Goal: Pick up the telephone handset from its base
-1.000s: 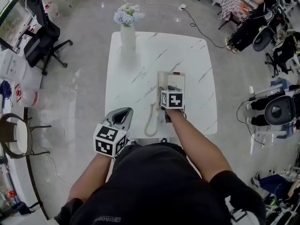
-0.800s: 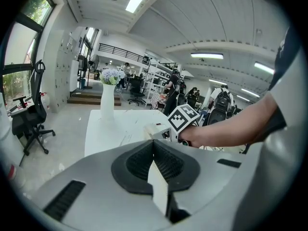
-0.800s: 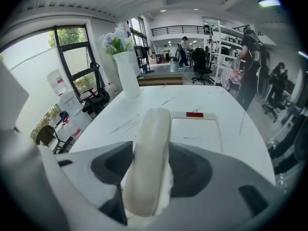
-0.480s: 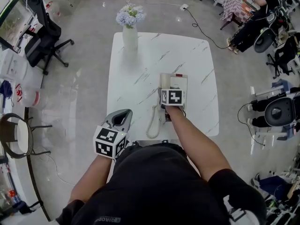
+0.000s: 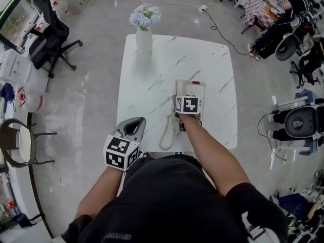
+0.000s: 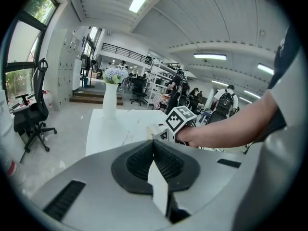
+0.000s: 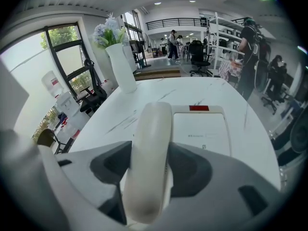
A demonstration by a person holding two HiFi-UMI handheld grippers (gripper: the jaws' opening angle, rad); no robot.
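The white marble-pattern table [image 5: 152, 70] fills the middle of your head view. At its far edge stands a white vase [image 5: 144, 38] of pale flowers. The phone base [image 5: 195, 89] sits right of the table's centre, towards your side, with a small red mark at its far end.

Your left gripper [image 5: 133, 124] hangs over the near left corner of the table, well apart from the phone. Its fingers are pressed together with nothing between them.

Your right gripper [image 7: 147, 174] is at the near end of the base, its marker cube covering most of the phone from above. Its fingers are closed narrowly on the handset [image 7: 153, 143], one on each side, gripping the near end.

The handset runs lengthwise along the left side of the base, pointing away from you towards the vase. No view shows whether it has cleared the cradle.

The coiled cord [image 5: 165, 133] trails from beside the right gripper across the table towards its near edge.
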